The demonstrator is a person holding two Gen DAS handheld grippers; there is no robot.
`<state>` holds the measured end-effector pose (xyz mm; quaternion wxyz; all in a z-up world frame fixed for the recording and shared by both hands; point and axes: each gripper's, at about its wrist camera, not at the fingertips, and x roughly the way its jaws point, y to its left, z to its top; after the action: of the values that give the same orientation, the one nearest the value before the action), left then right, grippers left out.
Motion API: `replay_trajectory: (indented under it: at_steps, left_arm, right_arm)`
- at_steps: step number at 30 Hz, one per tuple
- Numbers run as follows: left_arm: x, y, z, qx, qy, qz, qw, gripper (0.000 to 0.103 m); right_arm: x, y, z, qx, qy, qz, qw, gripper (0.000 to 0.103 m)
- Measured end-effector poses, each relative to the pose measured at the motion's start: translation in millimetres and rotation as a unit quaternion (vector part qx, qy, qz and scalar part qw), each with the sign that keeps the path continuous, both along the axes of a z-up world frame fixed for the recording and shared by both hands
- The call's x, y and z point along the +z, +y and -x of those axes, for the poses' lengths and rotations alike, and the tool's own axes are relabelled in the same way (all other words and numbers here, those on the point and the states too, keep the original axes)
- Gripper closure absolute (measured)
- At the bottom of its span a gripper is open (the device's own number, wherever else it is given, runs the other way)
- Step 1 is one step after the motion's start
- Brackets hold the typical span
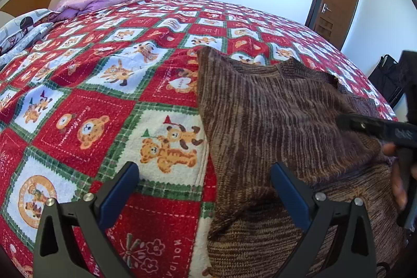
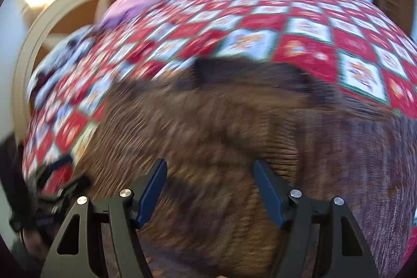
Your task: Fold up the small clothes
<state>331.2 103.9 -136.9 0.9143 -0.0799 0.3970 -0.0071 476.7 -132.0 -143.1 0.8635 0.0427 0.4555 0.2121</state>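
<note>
The left gripper (image 1: 204, 183) hovers, fingers spread and empty, over the sweater's (image 1: 273, 116) left edge, probably lining up a grip. The sweater, brown streaky knit, lies on the bed (image 1: 91, 106), partly folded. Over its middle, the right gripper (image 2: 210, 185) is spread too, blurred.

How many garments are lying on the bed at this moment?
1. A brown knitted sweater lies on the red patchwork bedspread, near its front edge, under both open grippers. Its lower part is out of view, so another piece may be hidden.
</note>
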Motion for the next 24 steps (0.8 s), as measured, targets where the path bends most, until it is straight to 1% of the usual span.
replay_trajectory:
  at_steps: [1, 3, 4, 7, 9, 11, 12, 13, 15, 16, 19, 21, 23, 24]
  left_arm:
    - [0, 0, 0, 0.0, 0.0, 0.001, 1.0, 0.0]
    - [0, 0, 0, 0.0, 0.0, 0.0, 1.0, 0.0]
    - [0, -1, 0, -0.001, 0.001, -0.002, 1.0, 0.0]
    - [0, -2, -1, -0.001, 0.0, -0.004, 1.0, 0.0]
    - [0, -2, -2, -0.001, 0.005, -0.007, 1.0, 0.0]
    - [0, -5, -3, 0.0, 0.008, -0.016, 0.9998, 0.0]
    - [0, -7, -3, 0.0, 0.009, -0.02, 0.9998, 0.0]
    - [0, -8, -3, 0.0, 0.009, -0.025, 0.9996, 0.0]
    - [0, -8, -3, 0.0, 0.01, -0.027, 0.9996, 0.0]
    - [-1, -8, -3, 0.0, 0.009, -0.026, 0.9996, 0.0]
    - [0, -10, -3, 0.002, 0.009, -0.03, 0.9995, 0.0]
    - [0, -13, -4, 0.003, 0.009, -0.035, 0.9993, 0.0]
    - [-1, -13, -3, 0.004, 0.01, -0.039, 0.9992, 0.0]
    - [0, -13, -3, 0.005, 0.01, -0.041, 0.9991, 0.0]
  right_arm:
    - [1, -4, -1, -0.01, 0.002, -0.003, 1.0, 0.034]
    - [5, -13, 2, -0.034, 0.0, 0.018, 0.999, 0.034]
    - [6, -15, 5, -0.035, -0.002, 0.016, 0.999, 0.034]
    - [18, -18, 21, -0.024, -0.018, -0.008, 1.0, 0.033]
    - [18, -11, 34, -0.003, -0.019, -0.016, 1.0, 0.033]
    - [14, -1, 44, 0.021, -0.022, -0.001, 1.0, 0.033]
    - [6, 7, 51, 0.04, -0.017, 0.027, 0.999, 0.033]
    - [-2, 12, 56, 0.047, -0.018, 0.057, 0.997, 0.033]
    - [-3, 13, 70, 0.05, -0.053, 0.089, 0.993, 0.033]
    - [-2, 10, 73, 0.049, -0.053, 0.09, 0.993, 0.033]
    - [2, 1, 75, 0.037, -0.042, 0.057, 0.997, 0.033]
    - [-4, 1, 72, 0.039, -0.031, 0.068, 0.996, 0.033]
    - [-10, 6, 76, 0.054, -0.053, 0.094, 0.993, 0.032]
    - [-9, 7, 79, 0.052, -0.059, 0.098, 0.992, 0.032]
